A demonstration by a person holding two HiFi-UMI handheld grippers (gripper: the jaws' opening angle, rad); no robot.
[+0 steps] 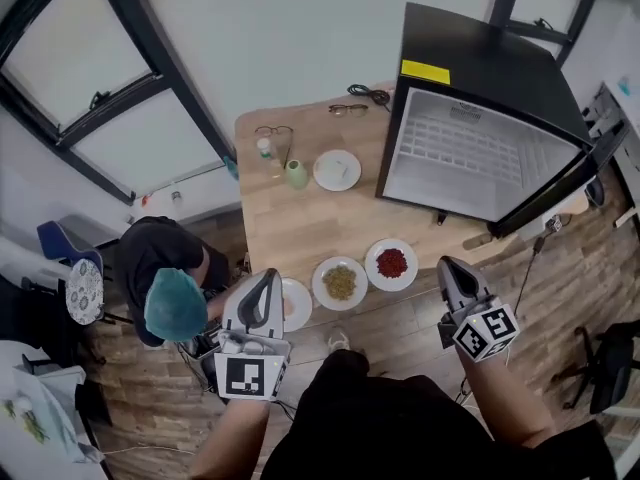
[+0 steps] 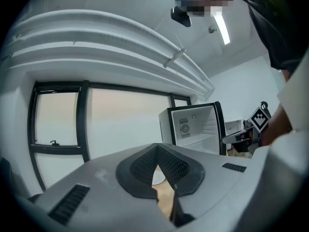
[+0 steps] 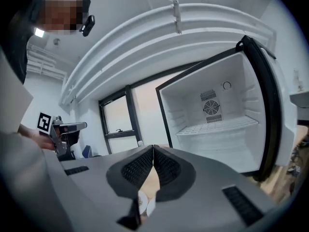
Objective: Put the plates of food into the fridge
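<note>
Both grippers sat closest to the camera, held out over the floor short of the table, and neither had anything: the left gripper (image 1: 269,275) had its pads pressed together on nothing, and the right gripper (image 1: 447,264) was closed up empty too. One fridge (image 1: 480,148) stood ahead of the right gripper with its door swung open and its white shelves bare. One wooden table (image 1: 290,218) ran ahead of the left gripper. I counted four plates: a red-food plate (image 1: 391,264) just left of the right gripper's tip, a plate of yellowish food (image 1: 340,282) between the two tools, a third plate (image 1: 297,304) half hidden behind the left gripper so I couldn't tell its contents, and a plain white plate (image 1: 337,169) farther ahead. Beyond that were one green cup (image 1: 297,174) and two pairs of glasses (image 1: 273,130). My take: open the right jaws first, slide in low on the red plate's rim, pinch firmly and keep it level all the way to the shelf.
</note>
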